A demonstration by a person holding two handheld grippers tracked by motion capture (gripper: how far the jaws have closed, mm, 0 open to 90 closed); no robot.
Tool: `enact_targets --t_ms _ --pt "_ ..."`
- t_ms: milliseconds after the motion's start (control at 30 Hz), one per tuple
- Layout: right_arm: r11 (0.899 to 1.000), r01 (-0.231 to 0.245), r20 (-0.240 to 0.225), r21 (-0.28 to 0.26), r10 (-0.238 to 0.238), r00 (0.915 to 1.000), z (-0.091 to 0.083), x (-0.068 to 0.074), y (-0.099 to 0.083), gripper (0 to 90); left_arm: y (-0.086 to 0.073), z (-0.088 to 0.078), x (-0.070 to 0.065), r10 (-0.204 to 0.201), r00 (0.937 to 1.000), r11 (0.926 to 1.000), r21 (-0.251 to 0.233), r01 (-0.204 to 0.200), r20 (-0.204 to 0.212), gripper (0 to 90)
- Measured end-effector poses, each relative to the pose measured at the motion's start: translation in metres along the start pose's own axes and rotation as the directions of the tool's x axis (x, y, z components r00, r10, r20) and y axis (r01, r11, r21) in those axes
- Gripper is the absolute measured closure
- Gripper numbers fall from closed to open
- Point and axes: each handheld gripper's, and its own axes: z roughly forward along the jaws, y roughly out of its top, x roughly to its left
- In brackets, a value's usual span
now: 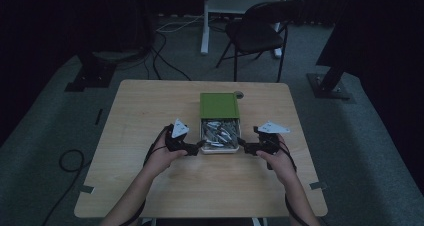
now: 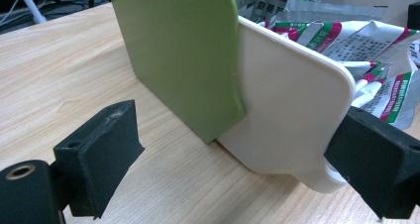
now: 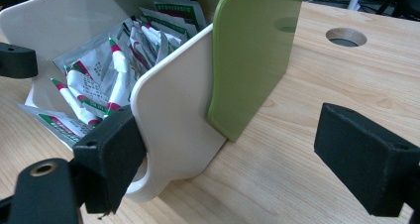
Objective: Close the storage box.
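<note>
A white box (image 1: 220,150) lies in the middle of the table, its green sliding lid (image 1: 219,106) pushed back over the far half. Several red, green and silver sachets (image 1: 220,133) lie in the uncovered near half. My left gripper (image 1: 200,147) is at the box's near left corner and my right gripper (image 1: 241,143) at its near right corner. In the left gripper view, the left gripper (image 2: 237,159) stands open around the white wall (image 2: 287,105), one jaw against its end, beside the lid (image 2: 178,50). The right gripper (image 3: 237,159) stands open too, one jaw by the white wall (image 3: 173,120).
A round hole (image 1: 239,94) pierces the tabletop just past the lid's far right corner. Beyond the table are a black folding chair (image 1: 260,31), a white desk leg (image 1: 204,26), dark stand bases and cables on the grey carpet.
</note>
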Motion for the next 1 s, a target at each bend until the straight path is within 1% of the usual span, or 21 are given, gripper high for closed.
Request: enact_targets --t_ms 167,367,533,667,767,1000 --pt "1.000 0.000 0.003 0.005 0.000 1.0000 0.001 0.000 0.001 13.0 0.001 0.001 0.001 -0.001 1.0000 1.0000 0.004 0.001 0.000 8.9" --pt "1.000 0.001 0.004 0.005 -0.001 1.0000 0.003 -0.001 0.002 13.0 0.002 0.002 0.003 0.010 0.9999 0.9999 0.006 -0.010 -0.008 8.9" --pt "1.000 -0.005 0.007 0.006 0.005 1.0000 0.004 -0.001 0.004 13.0 0.004 0.003 0.005 0.011 0.9998 0.9999 0.010 -0.011 -0.013 8.9" --pt "1.000 -0.014 0.010 0.007 0.014 0.9999 0.006 -0.002 0.005 13.0 0.005 0.005 0.007 0.007 0.9999 1.0000 0.006 -0.007 -0.016 8.9" --pt "1.000 -0.019 0.013 0.004 0.018 0.9997 0.007 -0.003 0.005 13.0 0.005 0.006 0.008 -0.004 0.9999 1.0000 0.007 0.004 -0.013 8.9" --pt "1.000 -0.026 0.021 0.005 0.026 0.9994 0.010 -0.005 0.007 13.0 0.008 0.009 0.010 0.003 0.9997 0.9999 0.010 -0.003 -0.023 8.9"
